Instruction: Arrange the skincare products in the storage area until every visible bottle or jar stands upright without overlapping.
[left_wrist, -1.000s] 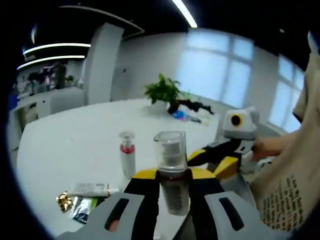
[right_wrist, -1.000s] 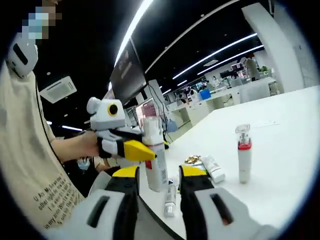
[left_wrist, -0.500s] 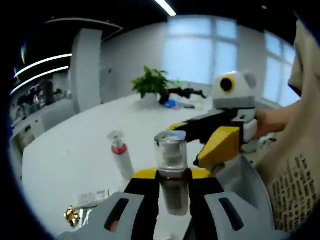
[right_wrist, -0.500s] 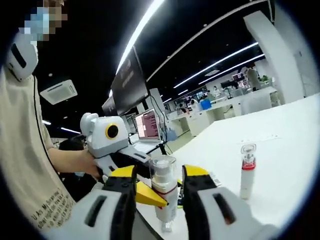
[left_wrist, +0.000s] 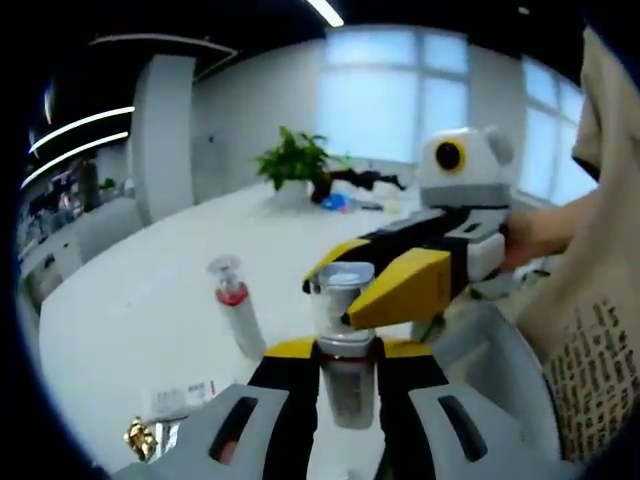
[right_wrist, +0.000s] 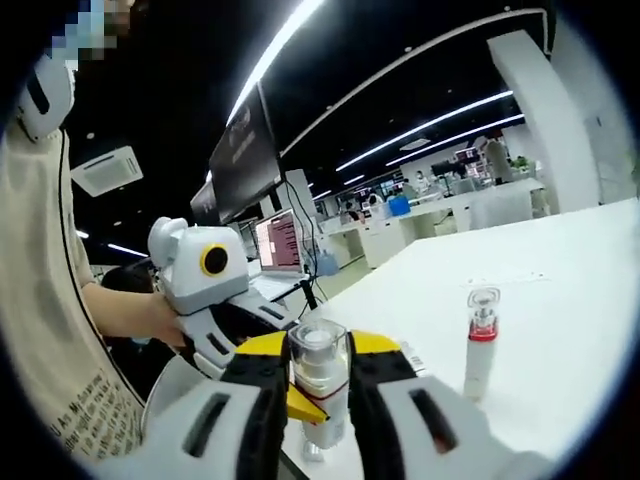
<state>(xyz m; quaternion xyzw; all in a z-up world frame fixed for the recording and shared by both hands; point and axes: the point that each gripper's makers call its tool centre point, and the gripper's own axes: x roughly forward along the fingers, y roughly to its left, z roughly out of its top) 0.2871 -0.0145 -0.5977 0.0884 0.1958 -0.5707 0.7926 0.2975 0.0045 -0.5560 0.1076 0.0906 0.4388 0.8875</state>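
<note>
A dark bottle (left_wrist: 345, 390) with a clear cap (left_wrist: 338, 283) is held upright above the white table (left_wrist: 150, 300), my left gripper (left_wrist: 345, 350) shut on its body. My right gripper (left_wrist: 335, 290) reaches in from the right, its yellow jaws on either side of the cap. In the right gripper view the same cap (right_wrist: 318, 365) sits between my right gripper's (right_wrist: 318, 345) jaws, which press against it, and the left gripper (right_wrist: 290, 395) holds the bottle from the left. A slim white pump bottle with a red band (left_wrist: 232, 308) (right_wrist: 480, 335) stands upright on the table.
Foil sachets (left_wrist: 140, 437) and a flat white tube (left_wrist: 185, 400) lie near the table's front edge. A potted plant (left_wrist: 300, 160) and small clutter (left_wrist: 355, 190) sit at the far side. A laptop (right_wrist: 278, 245) stands on a desk behind. The person's shirt (left_wrist: 590, 330) is close at the right.
My right gripper has moved in and narrowed its jaws onto the bottle's clear cap. The left gripper keeps hold of the bottle body.
</note>
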